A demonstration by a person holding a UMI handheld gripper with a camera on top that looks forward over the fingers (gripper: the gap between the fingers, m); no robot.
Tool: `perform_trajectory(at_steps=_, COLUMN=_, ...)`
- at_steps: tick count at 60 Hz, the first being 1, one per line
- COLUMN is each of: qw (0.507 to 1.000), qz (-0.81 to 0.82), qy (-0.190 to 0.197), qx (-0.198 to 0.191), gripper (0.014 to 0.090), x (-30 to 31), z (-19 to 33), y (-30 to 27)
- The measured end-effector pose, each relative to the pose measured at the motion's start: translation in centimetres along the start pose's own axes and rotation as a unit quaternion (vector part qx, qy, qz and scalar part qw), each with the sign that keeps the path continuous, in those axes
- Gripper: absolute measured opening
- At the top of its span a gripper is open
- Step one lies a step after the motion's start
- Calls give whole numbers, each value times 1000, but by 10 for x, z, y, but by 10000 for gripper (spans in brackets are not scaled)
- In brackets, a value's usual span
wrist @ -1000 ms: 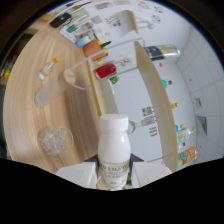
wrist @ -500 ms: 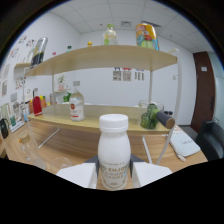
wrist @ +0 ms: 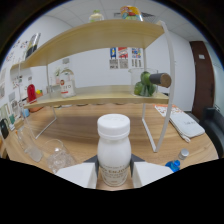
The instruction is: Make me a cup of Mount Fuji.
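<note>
A handheld gripper [wrist: 114,172] clamps a white bottle [wrist: 114,150] between its two pale fingers [wrist: 80,174], one pressed against each flank of the bottle at label height. The fingers stand only as far apart as the bottle is wide, with no gap visible on either side. The bottle is upright, its long axis vertical and its white screw cap [wrist: 113,125] pointing straight up; a printed label wraps its lower body, the lettering too small to read.

Beyond the bottle stretches a wooden table [wrist: 95,131] carrying a two-tier wooden shelf [wrist: 100,95] on thin white legs. On the lower tier sit a clear bottle with a red-and-white label [wrist: 65,82] to the left and a glass jar holding green items [wrist: 145,84] to the right, with a dark cylinder lying beside it. A red container [wrist: 31,93] stands at the far left. Near the left finger are clear glass vessels [wrist: 52,152]; near the right finger lies a small blue cap [wrist: 173,165], and farther right a white flat packet [wrist: 185,125] rests on the table.

Compared with half a second ago, the view has closed in on the shelf and shifted slightly: the rack looms larger and the jar of greens now sits higher and to the right. The grip on the bottle is unchanged and the bottle remains upright.
</note>
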Motion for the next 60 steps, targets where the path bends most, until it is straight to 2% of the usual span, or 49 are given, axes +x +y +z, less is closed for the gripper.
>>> perform_trajectory(at_steps=7, qw=1000, qz=-2, qy=7, qx=-17, gripper=525, x=2, z=-4, y=8)
perform_trajectory(at_steps=10, qw=999, qz=4, qy=16, qx=-28, gripper=602, x=4, z=-7, y=10)
perform_trajectory(at_steps=15, qw=998, qz=11, qy=39, qx=-49, gripper=831, x=7, z=-14, y=9)
perform_trajectory(at_steps=17, qw=998, qz=13, qy=48, qx=-48, gripper=866, x=7, z=-19, y=3)
perform_trajectory(at_steps=22, qw=997, qz=11, qy=59, qx=-40, gripper=852, x=-1, z=-38, y=-17)
perform_trajectory(at_steps=31, qw=991, qz=-6, qy=109, qx=-76, gripper=851, x=-16, z=-81, y=-31)
perform_trajectory(at_steps=46, qw=990, qz=7, qy=98, qx=-99, gripper=861, x=-89, z=-131, y=-44)
perform_trajectory(at_steps=60, qw=990, qz=7, qy=89, qx=-106, gripper=860, x=-135, z=-148, y=-44)
